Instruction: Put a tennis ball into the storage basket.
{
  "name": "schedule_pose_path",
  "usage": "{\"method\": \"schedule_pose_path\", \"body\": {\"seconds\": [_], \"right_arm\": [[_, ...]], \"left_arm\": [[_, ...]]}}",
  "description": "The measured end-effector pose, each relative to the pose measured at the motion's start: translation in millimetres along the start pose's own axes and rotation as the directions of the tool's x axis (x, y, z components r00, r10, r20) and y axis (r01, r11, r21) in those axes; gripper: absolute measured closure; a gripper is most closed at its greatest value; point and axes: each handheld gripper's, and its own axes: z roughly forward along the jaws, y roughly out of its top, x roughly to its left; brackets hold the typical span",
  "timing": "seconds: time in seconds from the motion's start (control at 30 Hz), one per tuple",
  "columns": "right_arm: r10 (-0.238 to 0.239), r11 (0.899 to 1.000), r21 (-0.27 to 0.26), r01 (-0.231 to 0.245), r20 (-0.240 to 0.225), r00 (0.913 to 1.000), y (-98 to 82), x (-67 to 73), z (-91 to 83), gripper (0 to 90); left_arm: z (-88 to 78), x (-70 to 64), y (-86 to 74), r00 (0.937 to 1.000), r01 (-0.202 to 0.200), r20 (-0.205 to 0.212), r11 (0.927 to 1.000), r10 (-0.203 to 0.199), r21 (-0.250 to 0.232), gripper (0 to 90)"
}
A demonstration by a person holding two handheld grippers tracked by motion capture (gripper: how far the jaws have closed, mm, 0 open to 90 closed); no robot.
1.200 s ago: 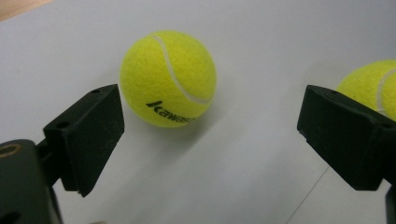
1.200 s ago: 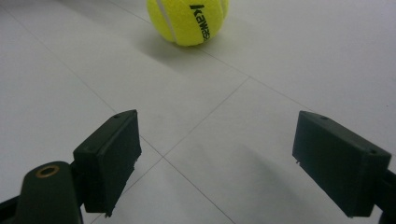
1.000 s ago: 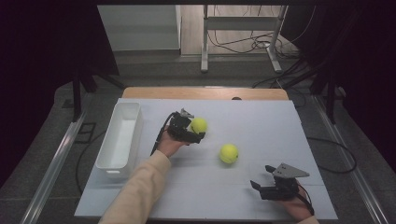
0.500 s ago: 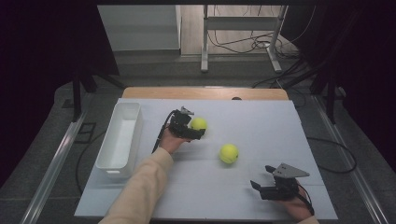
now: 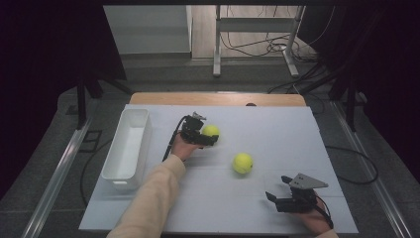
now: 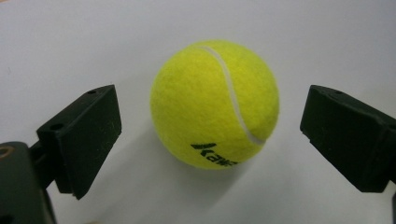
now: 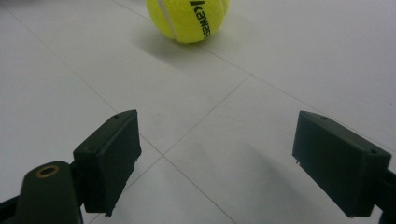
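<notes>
We look down on a pale counter [image 5: 277, 129]. Our left claw [image 5: 210, 138] sits toward the middle of it, its jaws spread wide with a yellow tennis ball [image 5: 211, 131] between them. In the left gripper view that ball [image 6: 215, 103] rests on the counter with clear gaps to the jaw on either side, so nothing grips it. A second tennis ball [image 5: 242, 163] lies a little nearer to us and to the right, apart from both claws. Our right claw [image 5: 278, 188] rests near the counter's front right corner, jaws apart and empty; in the right gripper view the second ball [image 7: 187, 19] lies well ahead of them. A long white tray [image 5: 115, 171] stands along the left side.
</notes>
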Motion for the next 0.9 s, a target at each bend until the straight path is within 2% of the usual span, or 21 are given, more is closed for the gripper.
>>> {"method": "schedule_pose_path", "body": {"seconds": [0.2, 0.3, 0.33, 0.4, 0.53, 0.67, 0.77, 0.9], "right_arm": [[0.000, 1.000, -0.002, 0.000, -0.002, 1.0000, -0.2, -0.1, 0.0, 15.5], [-0.001, 1.000, -0.002, 0.001, -0.002, 1.0000, -0.2, -0.1, 0.0, 15.6], [-0.002, 1.000, 0.001, 0.002, 0.000, 1.0000, -0.1, -0.1, 0.0, 15.5], [0.000, 1.000, 0.002, 0.000, 0.000, 1.0000, -0.1, -0.1, 0.1, 15.6], [-0.001, 1.000, 0.000, 0.001, -0.001, 1.0000, -0.2, 0.0, 0.1, 15.6], [0.002, 1.000, -0.001, -0.002, -0.001, 1.0000, -0.3, -0.2, 0.0, 15.6], [0.002, 1.000, -0.001, -0.002, 0.000, 1.0000, -0.3, -0.2, -0.1, 15.5], [0.001, 1.000, -0.002, -0.001, 0.001, 1.0000, -0.4, -0.2, -0.3, 15.5]], "left_arm": [[7.2, 1.3, 0.5, 0.9999, 0.011, -0.010, 0.9999, -0.011, 0.004, 6.4], [9.5, 2.0, 0.9, 0.9997, 0.022, 0.007, 0.9998, -0.022, 0.003, 7.0], [11.1, 2.4, 1.2, 0.9991, 0.036, 0.024, 0.9993, -0.036, 0.000, 7.6], [12.2, 3.1, 1.4, 0.9990, 0.037, 0.026, 0.9993, -0.037, 0.003, 8.4], [15.6, 3.2, 1.2, 0.9997, 0.022, 0.009, 0.9997, -0.022, 0.009, 11.7], [14.3, 2.6, 1.1, 0.9993, 0.009, 0.035, 0.9999, -0.008, -0.006, 25.7], [13.9, 0.6, 1.3, 0.9996, -0.015, 0.024, 0.9999, 0.015, -0.002, 26.5], [10.9, 0.4, 1.3, 0.9997, -0.022, 0.009, 0.9998, 0.022, -0.004, 26.7]]}}
